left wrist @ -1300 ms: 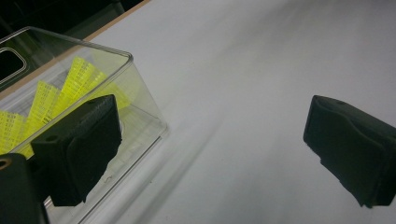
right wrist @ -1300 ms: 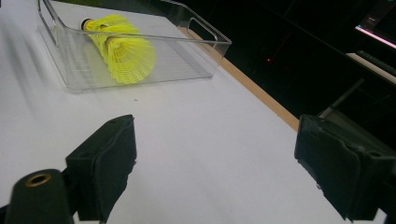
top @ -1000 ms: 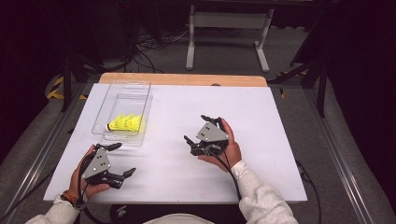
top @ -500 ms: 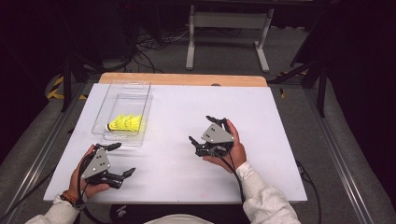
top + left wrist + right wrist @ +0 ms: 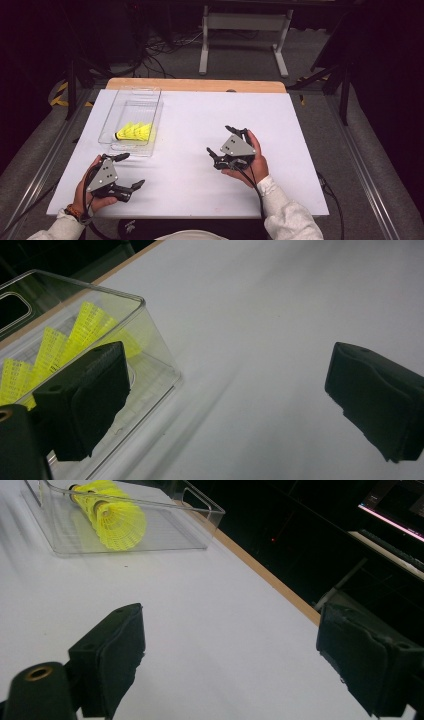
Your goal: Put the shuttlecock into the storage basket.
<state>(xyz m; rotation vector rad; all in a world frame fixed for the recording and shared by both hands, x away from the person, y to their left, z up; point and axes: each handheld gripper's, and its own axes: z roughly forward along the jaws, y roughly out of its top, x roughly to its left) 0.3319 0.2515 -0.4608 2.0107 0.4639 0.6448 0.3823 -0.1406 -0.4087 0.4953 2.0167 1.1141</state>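
A clear plastic tray (image 5: 151, 96) stands at the table's left, with several yellow shuttlecocks (image 5: 136, 132) lying in its near half. My left gripper (image 5: 132, 170) rests open just in front of the tray's near end, nothing between its jaws. In the left gripper view the tray's corner (image 5: 150, 335) and the shuttlecocks (image 5: 85, 325) sit behind the left jaw of that gripper (image 5: 230, 395). My right gripper (image 5: 219, 140) is open over the middle right of the table, well apart from the tray. In the right gripper view the gripper (image 5: 235, 665) faces the shuttlecocks (image 5: 112, 520) in the tray (image 5: 200, 510) from afar.
The white table top (image 5: 280, 120) has a wooden strip (image 5: 200, 85) along its far edge. Beyond it are a metal stand (image 5: 245, 30) and cables on the dark floor. A lit monitor (image 5: 395, 510) shows at the far right of the right gripper view.
My right gripper has drifted slightly right and toward the near edge, still open. The left gripper has not moved.
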